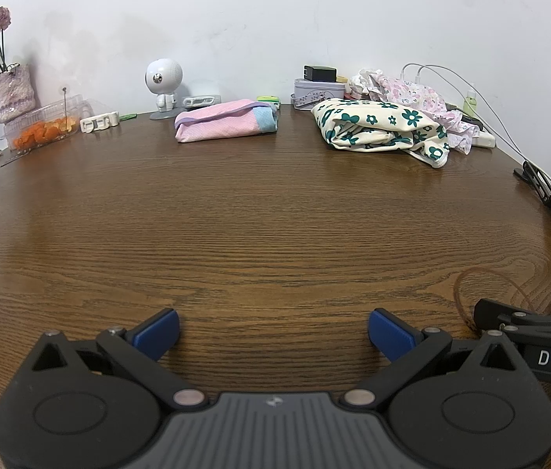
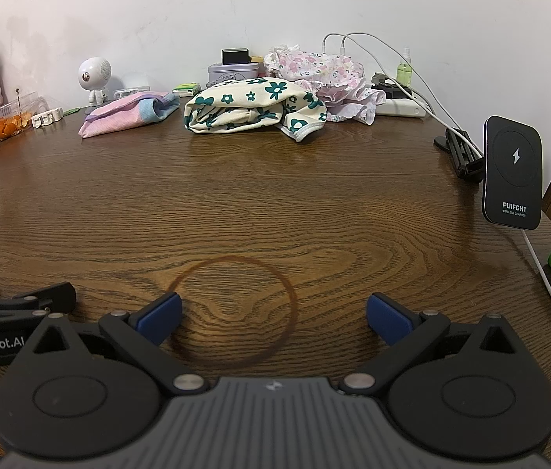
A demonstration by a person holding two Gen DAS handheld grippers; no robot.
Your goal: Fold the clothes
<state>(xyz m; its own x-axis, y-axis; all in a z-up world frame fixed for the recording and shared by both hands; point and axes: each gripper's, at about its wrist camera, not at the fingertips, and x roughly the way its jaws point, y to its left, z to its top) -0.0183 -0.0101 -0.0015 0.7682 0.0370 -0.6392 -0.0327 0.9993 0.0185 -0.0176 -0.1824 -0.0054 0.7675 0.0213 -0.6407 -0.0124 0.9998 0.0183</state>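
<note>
A folded pink garment with a blue band [image 1: 225,120] [image 2: 129,114] lies at the back of the wooden table [image 1: 260,226]. A cream garment with green flowers [image 1: 383,129] [image 2: 254,110] lies roughly folded to its right. A crumpled pink-flowered garment [image 1: 412,92] [image 2: 318,66] sits behind it. My left gripper [image 1: 273,332] is open and empty, low over the table's near edge. My right gripper [image 2: 273,318] is open and empty beside it, above a brown ring stain [image 2: 232,312]. Both are far from the clothes.
Along the back wall stand a flower vase [image 1: 13,92], a plastic box of orange peel [image 1: 43,125], a white round robot figure [image 1: 164,78], a tin [image 1: 318,90] and a power strip with cables [image 2: 400,107]. A black wireless charger on a stand [image 2: 514,172] stands at the right edge.
</note>
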